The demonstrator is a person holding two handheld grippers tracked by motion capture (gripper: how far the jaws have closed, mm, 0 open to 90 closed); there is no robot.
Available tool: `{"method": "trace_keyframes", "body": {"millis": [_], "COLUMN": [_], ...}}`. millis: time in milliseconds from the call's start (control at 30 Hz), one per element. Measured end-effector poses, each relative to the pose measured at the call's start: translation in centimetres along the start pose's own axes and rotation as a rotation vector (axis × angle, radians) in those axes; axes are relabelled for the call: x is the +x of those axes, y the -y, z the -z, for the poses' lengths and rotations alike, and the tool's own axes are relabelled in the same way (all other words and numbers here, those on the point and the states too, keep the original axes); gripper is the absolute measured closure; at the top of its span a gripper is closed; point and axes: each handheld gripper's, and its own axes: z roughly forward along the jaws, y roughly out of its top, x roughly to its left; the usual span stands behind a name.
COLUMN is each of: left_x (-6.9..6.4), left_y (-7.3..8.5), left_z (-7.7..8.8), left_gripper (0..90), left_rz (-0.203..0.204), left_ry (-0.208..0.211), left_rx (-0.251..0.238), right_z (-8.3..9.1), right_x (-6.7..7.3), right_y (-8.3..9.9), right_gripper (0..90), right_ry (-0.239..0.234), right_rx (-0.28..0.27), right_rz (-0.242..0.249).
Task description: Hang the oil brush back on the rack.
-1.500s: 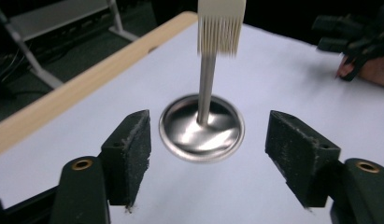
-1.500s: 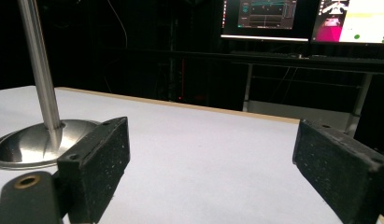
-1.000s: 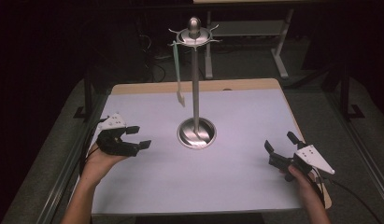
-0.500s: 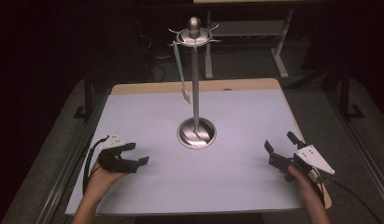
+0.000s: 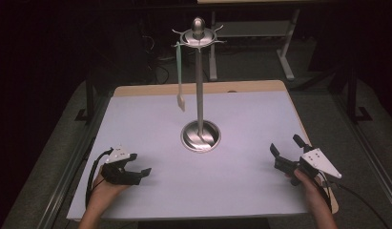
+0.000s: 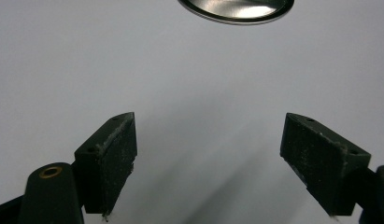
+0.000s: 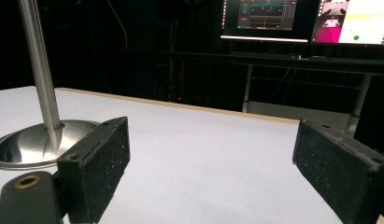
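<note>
Dark surroundings close in on a pale table (image 5: 241, 191), its top bare apart from one stand, with wooden edging showing along the far side. At the left, your left gripper (image 5: 136, 174) sits low near the front edge, jaws spread wide with nothing between them; in the left gripper view they point down at bare tabletop with the base (image 6: 236, 5) just ahead, so this looks like a parked, waiting pose. Moving right, the stand (image 5: 200, 95) rises from its round base in the middle of the table, well apart from both grippers. A pale green spatula (image 5: 179, 76) hangs from one hook of the stand's top ring, on the left of the pole, clear of the table; hanging seems to be its stored place. At the right, your right gripper (image 5: 285, 151) also rests released, jaws wide and empty, aimed toward the pole (image 7: 40, 70). Behind the table, the right gripper view shows lit monitors (image 7: 306, 21) on a dark desk.
</note>
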Motion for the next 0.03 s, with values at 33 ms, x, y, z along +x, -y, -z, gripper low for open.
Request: {"method": "trace_keyframes", "body": {"millis": [33], "left_x": [0.01], "left_y": [0.03], "left_z": [-0.03], "left_gripper": [18.3], "left_rz": [0.001], "left_ry": [-0.001], "left_rx": [0.0], "right_z": [0.0], "right_x": [0.0], "right_y": [0.0], "right_gripper": [10.4], "right_ry": [0.0], "right_rx": [-0.001], "right_rz": [0.0]}}
